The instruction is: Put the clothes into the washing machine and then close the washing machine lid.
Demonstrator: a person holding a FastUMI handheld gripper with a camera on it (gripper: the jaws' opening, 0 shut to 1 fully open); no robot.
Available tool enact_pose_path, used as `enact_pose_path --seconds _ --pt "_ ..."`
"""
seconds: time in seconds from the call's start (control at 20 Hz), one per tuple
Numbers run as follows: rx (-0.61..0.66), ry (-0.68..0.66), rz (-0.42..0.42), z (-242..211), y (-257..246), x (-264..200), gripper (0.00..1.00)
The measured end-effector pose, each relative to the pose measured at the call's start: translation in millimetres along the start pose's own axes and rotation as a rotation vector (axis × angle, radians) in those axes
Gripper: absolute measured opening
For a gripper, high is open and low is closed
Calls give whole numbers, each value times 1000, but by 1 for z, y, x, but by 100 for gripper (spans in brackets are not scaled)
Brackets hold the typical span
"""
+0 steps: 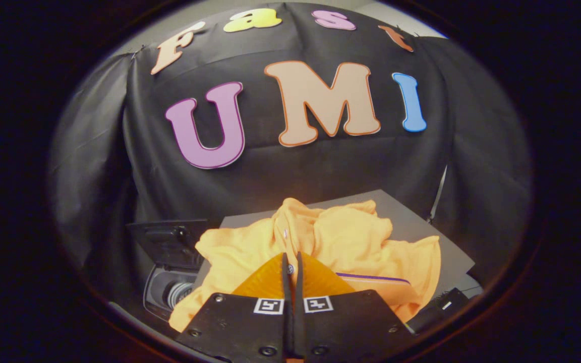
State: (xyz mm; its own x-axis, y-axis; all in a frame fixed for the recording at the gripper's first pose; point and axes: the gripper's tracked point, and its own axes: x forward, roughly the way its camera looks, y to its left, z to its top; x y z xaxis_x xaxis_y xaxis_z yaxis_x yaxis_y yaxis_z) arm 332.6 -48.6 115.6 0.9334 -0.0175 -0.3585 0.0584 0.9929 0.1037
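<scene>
Our tool [292,262], bottom centre, is pinched nearly closed on a fold of the orange shirt [331,242] heaped mid-frame on the grey tabletop [421,222]. The washing machine [169,282] sits lower left, lid up. We think so thin a pinch may slip, or trailing cloth catch the rim.

Gripper [293,259] fingers together, seemingly pinching orange garment [351,237].

Clothes: crumpled orange cloth garment [331,242] on the flat grey board [452,252], just ahead of the closed claw [293,264].
Washing machine: round dark drum opening [167,292] left of the garment, its lid [169,242] raised behind.
</scene>
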Motion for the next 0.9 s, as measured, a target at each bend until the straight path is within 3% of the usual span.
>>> enact_pose_path --seconds 0.3,0.6,0.9 --pt "244 -134 183 49 61 -18 0" --pt "322 -142 323 53 133 -28 0" --pt "293 -133 394 32 205 -27 0"
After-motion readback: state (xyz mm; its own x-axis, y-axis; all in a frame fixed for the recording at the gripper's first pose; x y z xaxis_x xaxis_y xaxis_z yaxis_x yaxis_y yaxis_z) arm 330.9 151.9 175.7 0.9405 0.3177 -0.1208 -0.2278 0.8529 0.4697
